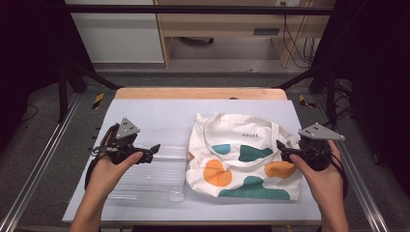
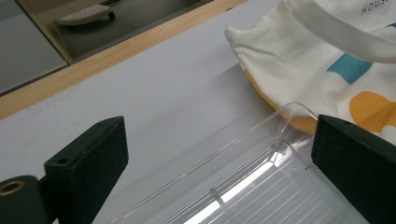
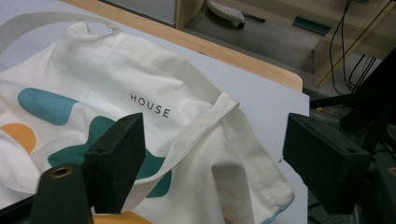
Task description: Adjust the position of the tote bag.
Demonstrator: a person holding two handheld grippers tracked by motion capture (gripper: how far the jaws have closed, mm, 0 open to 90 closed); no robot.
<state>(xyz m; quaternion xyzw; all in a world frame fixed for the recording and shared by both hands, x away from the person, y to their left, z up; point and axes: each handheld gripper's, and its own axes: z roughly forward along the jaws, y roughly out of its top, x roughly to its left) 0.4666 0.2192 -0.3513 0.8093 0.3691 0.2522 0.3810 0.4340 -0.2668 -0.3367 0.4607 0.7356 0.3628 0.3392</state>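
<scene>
Tote bag (image 1: pixel 244 157) lies under the right tool (image 1: pixel 282 150), its jaws wide apart.

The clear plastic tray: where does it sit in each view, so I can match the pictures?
High view: the clear plastic tray lies lower left of centre, beside the tote bag, under the left tongs.
Left gripper view: its far corner fills the lower middle, between the open jaws.
Right gripper view: not in it.
Shared landmark: the tote bag, at upper right in the left gripper view and across the right gripper view.
</scene>
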